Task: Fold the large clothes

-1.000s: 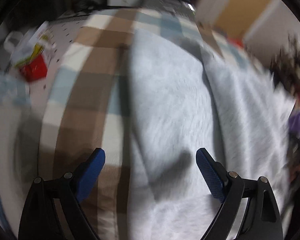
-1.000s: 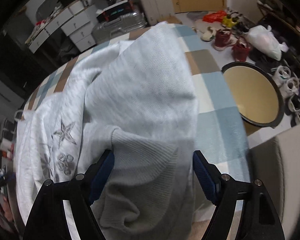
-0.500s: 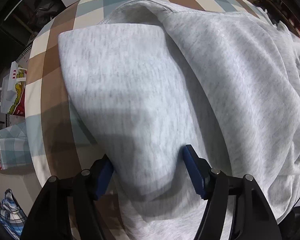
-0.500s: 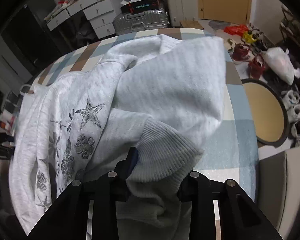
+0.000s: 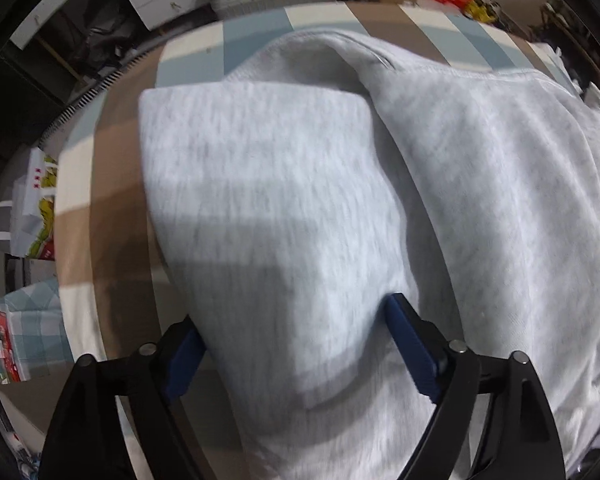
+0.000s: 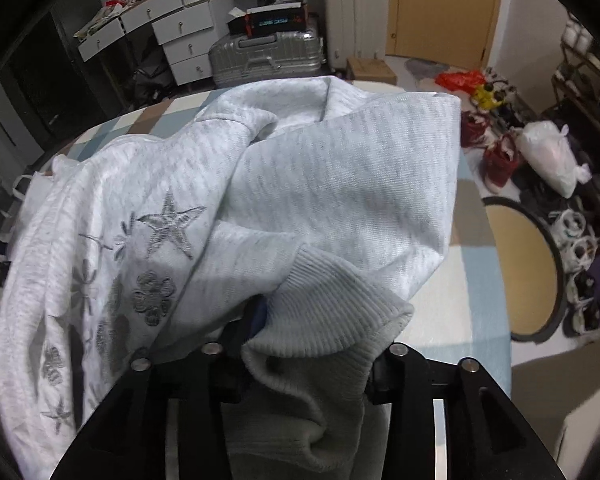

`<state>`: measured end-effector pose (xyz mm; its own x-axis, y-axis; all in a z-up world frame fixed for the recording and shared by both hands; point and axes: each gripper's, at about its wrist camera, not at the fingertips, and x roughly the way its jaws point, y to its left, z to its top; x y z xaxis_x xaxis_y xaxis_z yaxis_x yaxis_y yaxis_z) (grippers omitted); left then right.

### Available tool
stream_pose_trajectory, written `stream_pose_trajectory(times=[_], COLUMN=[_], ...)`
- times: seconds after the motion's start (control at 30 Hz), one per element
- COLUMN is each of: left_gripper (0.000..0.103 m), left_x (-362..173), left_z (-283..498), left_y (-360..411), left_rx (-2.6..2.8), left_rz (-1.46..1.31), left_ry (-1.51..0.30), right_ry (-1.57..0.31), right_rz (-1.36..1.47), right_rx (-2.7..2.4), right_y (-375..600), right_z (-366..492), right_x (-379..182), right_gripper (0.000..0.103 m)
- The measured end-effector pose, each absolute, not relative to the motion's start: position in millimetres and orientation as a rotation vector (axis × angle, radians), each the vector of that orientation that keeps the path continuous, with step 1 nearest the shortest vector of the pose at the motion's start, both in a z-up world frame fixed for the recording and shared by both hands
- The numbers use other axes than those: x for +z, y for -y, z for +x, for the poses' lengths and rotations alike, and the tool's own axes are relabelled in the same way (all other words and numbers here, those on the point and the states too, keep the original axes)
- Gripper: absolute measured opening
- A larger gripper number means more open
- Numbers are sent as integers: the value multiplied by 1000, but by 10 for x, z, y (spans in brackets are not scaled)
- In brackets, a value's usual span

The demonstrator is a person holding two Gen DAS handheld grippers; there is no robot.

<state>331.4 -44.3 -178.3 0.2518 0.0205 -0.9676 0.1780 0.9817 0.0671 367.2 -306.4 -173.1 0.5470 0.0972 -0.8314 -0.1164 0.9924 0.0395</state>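
Grey sweatshirt [image 5: 284,208] between downward-tilted left gripper [image 5: 300,354]

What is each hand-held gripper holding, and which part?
The right hand-held gripper has the grey sweater's ribbed cuff bunched between its jaws. The left hand-held gripper straddles a folded sleeve, jaws wide; a grip cannot be told.

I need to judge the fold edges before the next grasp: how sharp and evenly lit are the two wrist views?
Left wrist view: soft with motion blur, the grey sweatshirt loses its weave, and a broad shadow band crosses it; strong fisheye bending at the rim. Right wrist view: sharper, the embroidered star and ribbed cuff read clearly, though the cuff's lower part lies in shade near the claw.
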Motion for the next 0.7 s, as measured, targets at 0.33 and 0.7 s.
stream_pose_trajectory(times=[0.33, 0.7], left_gripper=[84, 85], left_x=[-1254, -708], left_z=[2032, 1382], left_y=[230, 289], left_rx=[29, -87], left_rz=[198, 136], left_ry=[-1084, -857], right_ry=[-850, -595], right_rz=[-13, -71], right_rx=[24, 342], right_y=[3207, 2378], right_z=[2906, 691], right_x=[-949, 18], right_gripper=[65, 102])
